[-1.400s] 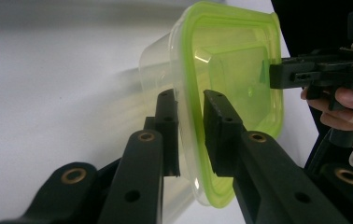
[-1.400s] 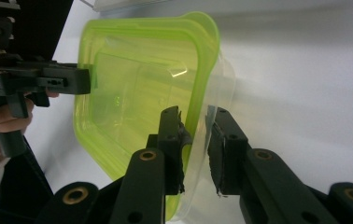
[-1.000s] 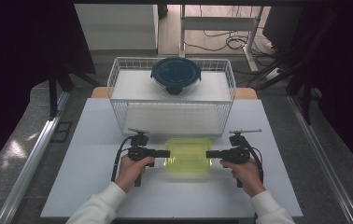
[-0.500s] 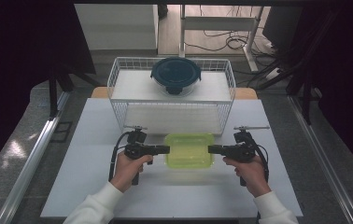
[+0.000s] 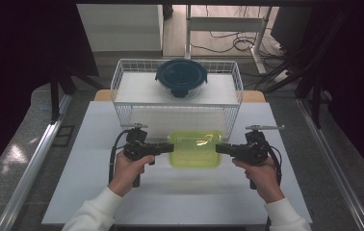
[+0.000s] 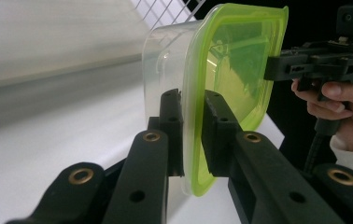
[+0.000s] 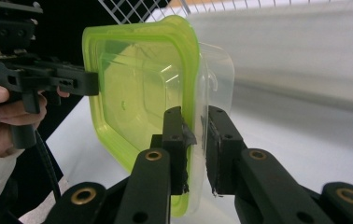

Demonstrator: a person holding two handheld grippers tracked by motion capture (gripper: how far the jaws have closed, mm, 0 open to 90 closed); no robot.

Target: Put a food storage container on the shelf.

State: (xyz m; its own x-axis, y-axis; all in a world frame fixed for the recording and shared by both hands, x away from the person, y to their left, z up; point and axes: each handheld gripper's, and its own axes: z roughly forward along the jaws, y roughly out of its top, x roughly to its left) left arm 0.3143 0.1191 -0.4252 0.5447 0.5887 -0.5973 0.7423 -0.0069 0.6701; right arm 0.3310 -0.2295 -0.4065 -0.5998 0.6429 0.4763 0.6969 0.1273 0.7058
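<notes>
A clear plastic container with a lime-green lid (image 5: pixel 195 148) hangs a little above the white table (image 5: pixel 98 144), held level between both hands. My left gripper (image 5: pixel 169 147) is shut on the left rim of the container (image 6: pixel 221 70), its pads clamping the lid edge. On the opposite rim of the container (image 7: pixel 142 98) my right gripper (image 5: pixel 219 148) is shut in the same way. Beyond the container, the left gripper view takes in the right gripper (image 6: pixel 277 70) and the right gripper view the left gripper (image 7: pixel 90 84).
A white wire basket (image 5: pixel 122 91) stands at the back of the table, holding a round glass container with a dark blue lid (image 5: pixel 181 76). Bare table surface lies in front of and beside the hands. Dark curtains flank both sides.
Both hands have risen together, lifting the green-lidded container off the table. It now sits slightly nearer the basket in the high view.
</notes>
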